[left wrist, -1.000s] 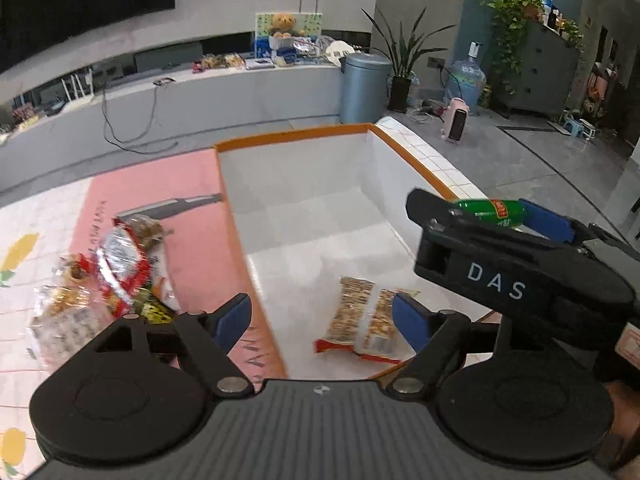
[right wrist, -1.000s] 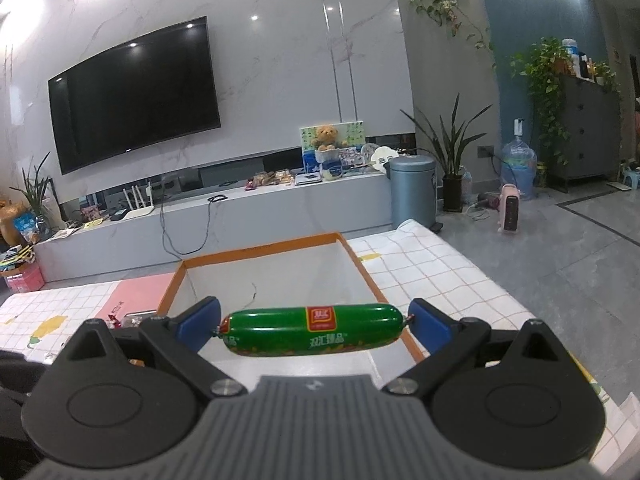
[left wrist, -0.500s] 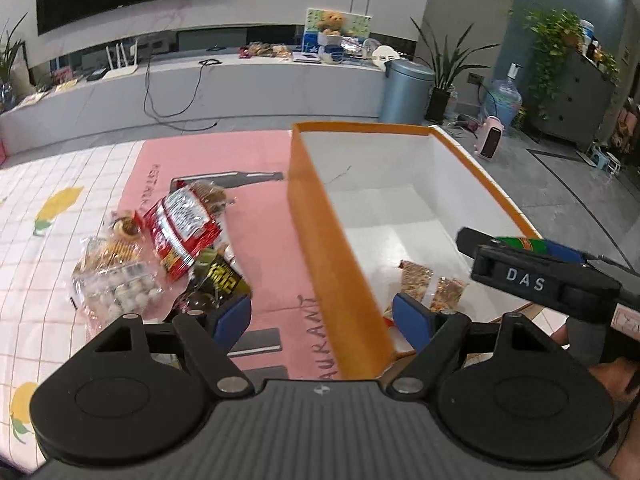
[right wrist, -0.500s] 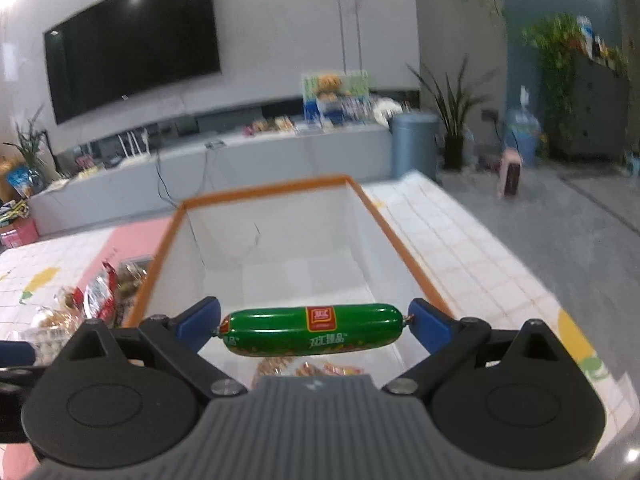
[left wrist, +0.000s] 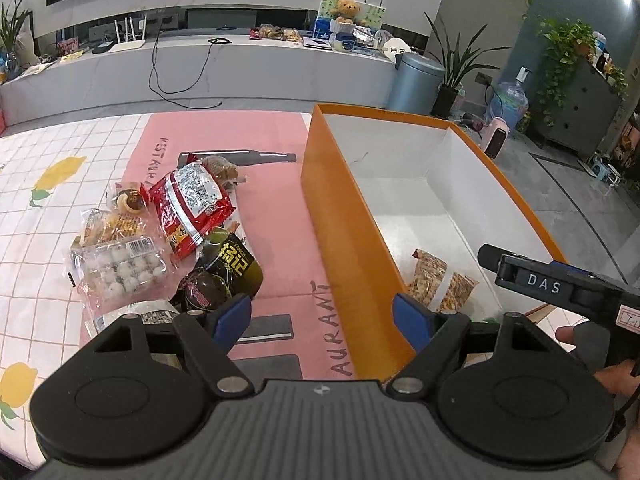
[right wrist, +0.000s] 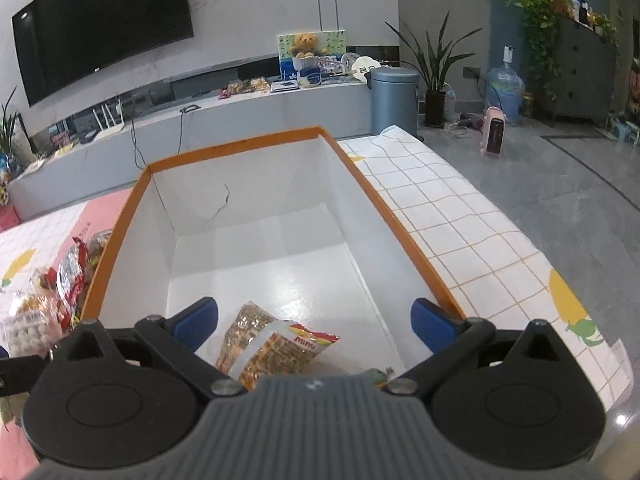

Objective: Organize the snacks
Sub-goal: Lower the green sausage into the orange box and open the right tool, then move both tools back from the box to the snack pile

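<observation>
**Rig hardware, visual check**

Left gripper point(left wrist: 322, 316): ribbed grey housing, two black round discs, black triangulated linkages with silver pivot screws, blue fingertip pads point(left wrist: 231, 315). Small white logo at housing centre. Right gripper point(right wrist: 314, 322): same build, same blue pads, silver screws at linkage roots. From left wrist view, right unit side-on: black body, white "DAS" lettering, small label tag. Bare-skinned hand point(left wrist: 612, 364), dark strap over it.

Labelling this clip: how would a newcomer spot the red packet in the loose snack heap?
Left of the orange box, snacks lie heaped on the pink mat. The red packet lies at the heap's far side, the only bright red wrapper, silver label up.
</observation>
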{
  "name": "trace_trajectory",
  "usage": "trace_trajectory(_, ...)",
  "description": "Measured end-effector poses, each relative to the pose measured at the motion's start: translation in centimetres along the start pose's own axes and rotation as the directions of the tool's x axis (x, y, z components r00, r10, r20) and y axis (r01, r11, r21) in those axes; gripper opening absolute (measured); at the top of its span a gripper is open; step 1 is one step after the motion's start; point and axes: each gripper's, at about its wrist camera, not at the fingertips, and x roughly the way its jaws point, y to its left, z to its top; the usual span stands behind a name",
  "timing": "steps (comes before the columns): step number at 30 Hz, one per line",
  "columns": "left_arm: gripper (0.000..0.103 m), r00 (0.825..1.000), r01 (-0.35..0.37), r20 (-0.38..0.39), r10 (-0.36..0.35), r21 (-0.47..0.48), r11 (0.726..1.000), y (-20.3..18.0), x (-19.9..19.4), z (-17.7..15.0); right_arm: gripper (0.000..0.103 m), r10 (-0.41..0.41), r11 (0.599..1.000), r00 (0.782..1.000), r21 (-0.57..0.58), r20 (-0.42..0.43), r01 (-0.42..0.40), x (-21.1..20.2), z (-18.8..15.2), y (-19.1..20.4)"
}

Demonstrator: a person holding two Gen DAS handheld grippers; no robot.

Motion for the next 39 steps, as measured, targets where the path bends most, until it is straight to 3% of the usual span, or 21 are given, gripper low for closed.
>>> trace_trajectory(12, 0.094, 1.000, 0.003, 0.004, -0.003, 0.014, 1.000, 0.0, -0.3, 0.0, 0.100, 0.000, 1.000, 1.000, -0.019, -0.016, 0.000, -0.3, -0.2, 0.4)
trace_trajectory(24, 0.094, 1.000, -0.027, 0.006, 0.027, 0.028, 0.999, 0.1, -1.9, -0.1, 0.100, 0.010, 1.000, 1.000, -0.026, 0.022, -0.010, -1.7, -0.2, 1.1)
trace_trajectory(39, 0.094, 0.993, -0.084, 0.079, 0.086, -0.031, 0.996, 3.3, -7.3, -0.7, 0.100, 0.163, 0.985, 0.983, -0.074, 0.079, -0.158, -5.9, -0.6, 7.2)
